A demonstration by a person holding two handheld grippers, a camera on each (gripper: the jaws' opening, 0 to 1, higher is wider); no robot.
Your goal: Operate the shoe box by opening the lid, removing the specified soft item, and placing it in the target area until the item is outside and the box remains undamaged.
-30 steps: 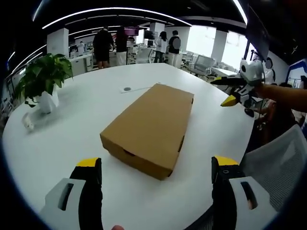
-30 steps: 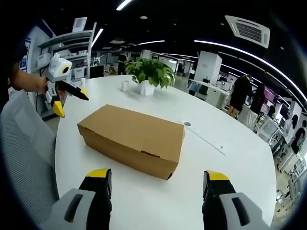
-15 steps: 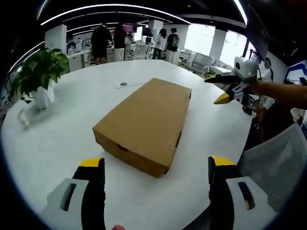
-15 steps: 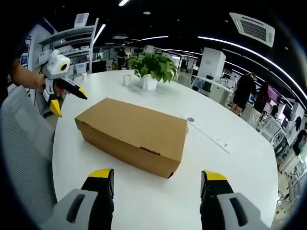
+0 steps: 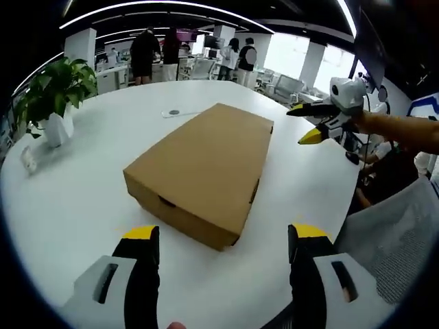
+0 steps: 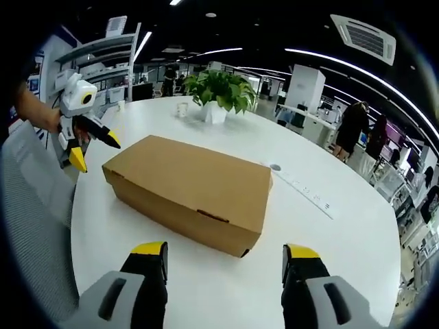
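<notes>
No readable text, label, brand or number on shoe box (image 5: pixel 206 168) or elsewhere

Left gripper (image 5: pixel 219 236) fingers (image 5: pixel 142 236) spread wide, right gripper (image 6: pixel 224 252) fingers (image 6: pixel 151 251) likewise apart, both empty

Shoe box (image 5: pixel 206 168): plain tan-brown cardboard, no print.
Table (image 5: pixel 96 185): white.
Left gripper (image 5: pixel 219 236): grey-white body, black jaws, yellow tips.
Right gripper (image 6: pixel 225 252): same grey-white, black and yellow.
Plant (image 6: pixel 218 89), beyond the box from the right gripper: green leaves, white pot.
Chair (image 5: pixel 394 236), right of the left gripper: grey mesh.
</notes>
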